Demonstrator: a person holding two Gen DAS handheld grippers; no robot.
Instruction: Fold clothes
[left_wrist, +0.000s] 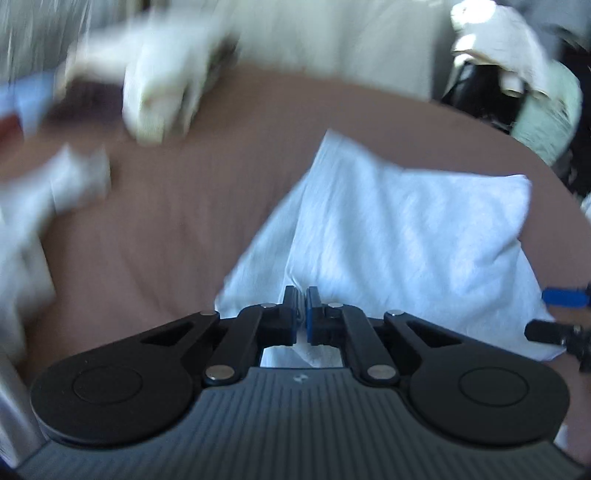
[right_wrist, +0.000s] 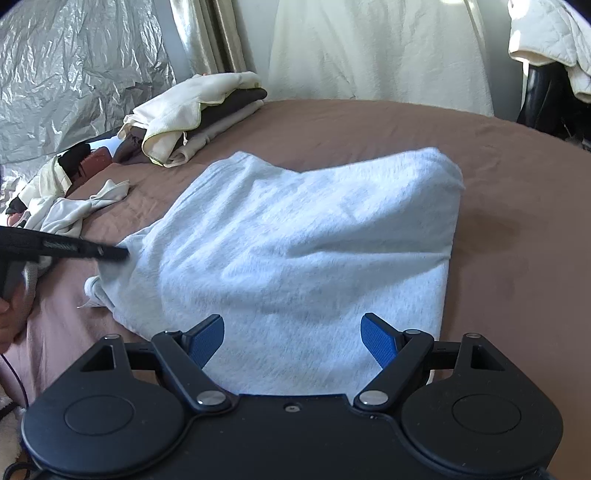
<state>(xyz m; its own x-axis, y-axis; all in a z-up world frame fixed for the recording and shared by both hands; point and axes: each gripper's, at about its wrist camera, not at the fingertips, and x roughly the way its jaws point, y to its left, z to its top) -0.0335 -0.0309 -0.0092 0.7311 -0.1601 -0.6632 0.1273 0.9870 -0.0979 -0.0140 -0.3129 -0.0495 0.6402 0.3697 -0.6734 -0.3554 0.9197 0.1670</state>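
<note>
The jaws of the left gripper (left_wrist: 302, 295) are seen pressed together, and in the left wrist view a pinch of the pale grey garment (right_wrist: 303, 236) appears to be caught between them at its near left edge, though blur leaves this a judgement. The jaws of the right gripper (right_wrist: 293, 338) are held wide apart above the near edge of the same garment, with nothing between them and no cloth touched.

The garment is spread on the brown bed (right_wrist: 509, 206), already doubled into a rough rectangle, its far edge rounded and slightly raised. The left gripper is also seen from the right wrist view, entering from the left and meeting the cloth at its left side.

For the step in hand, 2 grips are judged to be needed before any lift: the right jaws would best be lowered onto the near right corner and closed on all layers, so that both corners are carried together. A fold made with 1 corner only would be likely to skew the rectangle. The edge should be kept taut between the grippers and laid down flush with the far edge.

Further off, loose white clothes (right_wrist: 70, 214) are lying at the left, and a stack of folded clothes (right_wrist: 195, 110) is resting near the bed's far edge, before pale curtains (right_wrist: 369, 48).
</note>
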